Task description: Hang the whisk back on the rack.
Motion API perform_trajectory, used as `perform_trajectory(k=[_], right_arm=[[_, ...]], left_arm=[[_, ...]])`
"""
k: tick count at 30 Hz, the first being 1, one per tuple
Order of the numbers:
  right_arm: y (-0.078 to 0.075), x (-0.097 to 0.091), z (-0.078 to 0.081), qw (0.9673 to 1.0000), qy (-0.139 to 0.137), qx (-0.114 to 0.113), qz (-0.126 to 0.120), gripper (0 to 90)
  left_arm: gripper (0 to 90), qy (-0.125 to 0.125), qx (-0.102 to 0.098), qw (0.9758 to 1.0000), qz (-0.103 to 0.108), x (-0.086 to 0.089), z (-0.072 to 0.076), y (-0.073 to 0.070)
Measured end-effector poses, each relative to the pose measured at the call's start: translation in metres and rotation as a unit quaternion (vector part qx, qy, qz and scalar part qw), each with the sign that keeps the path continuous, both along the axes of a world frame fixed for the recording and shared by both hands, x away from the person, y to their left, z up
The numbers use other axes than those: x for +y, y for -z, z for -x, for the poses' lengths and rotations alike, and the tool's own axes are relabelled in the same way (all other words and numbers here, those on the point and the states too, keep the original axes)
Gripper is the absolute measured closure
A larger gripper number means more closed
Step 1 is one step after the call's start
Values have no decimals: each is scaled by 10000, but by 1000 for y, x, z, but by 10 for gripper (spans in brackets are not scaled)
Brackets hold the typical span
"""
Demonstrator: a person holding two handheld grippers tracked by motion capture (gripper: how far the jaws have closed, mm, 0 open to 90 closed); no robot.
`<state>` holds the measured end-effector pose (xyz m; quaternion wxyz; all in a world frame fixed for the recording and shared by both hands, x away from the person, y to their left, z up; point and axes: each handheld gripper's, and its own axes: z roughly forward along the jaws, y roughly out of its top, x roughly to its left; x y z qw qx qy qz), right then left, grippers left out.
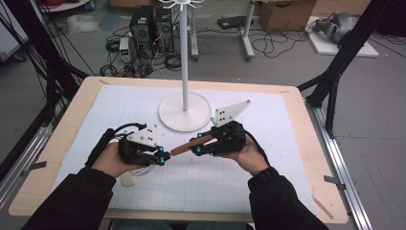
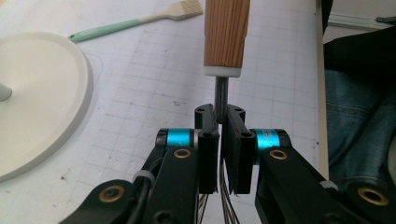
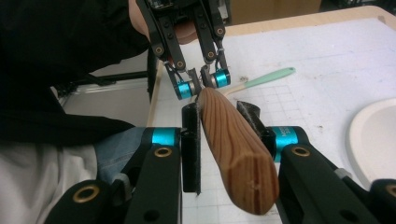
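left gripper (image 1: 164, 157): near edge of the table, in the person's left hand. jaws nearly together, pinched on the thin metal neck (image 2: 220, 95) that comes out of the handle's white collar. wires of the tool's head hang below the pads, so it looks like a whisk, though the head itself is mostly hidden.
right gripper (image 1: 197, 150): just beside the left one, pointing toward it. jaws around the thick part of the wooden handle (image 3: 236, 149); the left pad lies along the wood, contact on the other side is harder to read. i take it as a grip, on the handle's wide end.
tool, where: lifted off the mat, bridging the two grippers, handle (image 1: 191, 143) slanting slightly up toward the right hand.
under the left hand: a pale brush end on the mat; its mint handle (image 2: 105, 30) lies flat, untouched.
middle distance: white round stand base (image 1: 185, 111) with its upright pole, just beyond the grippers, apart from them.
far: floor past the table, cables and computer boxes.
progress, judged: pickup done; tool held by both ends. looks like a handover or re-grip midway. left to do: one gripper lets go, then the tool goes wherever it belongs, perhaps the stand's hooks; cannot tell which.
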<state>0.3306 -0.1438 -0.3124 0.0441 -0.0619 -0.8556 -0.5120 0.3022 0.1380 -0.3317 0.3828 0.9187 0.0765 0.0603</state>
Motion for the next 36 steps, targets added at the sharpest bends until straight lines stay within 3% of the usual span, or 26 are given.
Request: perform_trajectory(k=[2, 11, 18, 23, 29, 36], right_arm=[[0, 2, -1, 10000, 39, 43, 29, 717], [1, 4, -4, 9994, 187, 139, -251, 704], [-3, 4, -3, 9994, 191, 64, -268, 725], [-6, 7, -2, 9996, 162, -1, -222, 725], [-7, 8, -3, 9983, 282, 50, -517, 707], [-9, 8, -2, 9980, 319, 24, -545, 721]], left_arm=[[842, 3, 4, 10000, 4, 1, -2, 1], [850, -32, 16, 9999, 94, 0, -4, 5], [828, -58, 176, 9996, 194, -3, -7, 8], [832, -20, 178, 9997, 192, -5, -7, 11], [850, -96, 158, 9992, 356, -5, -7, 9], [836, -147, 204, 9985, 479, -6, -8, 11]])
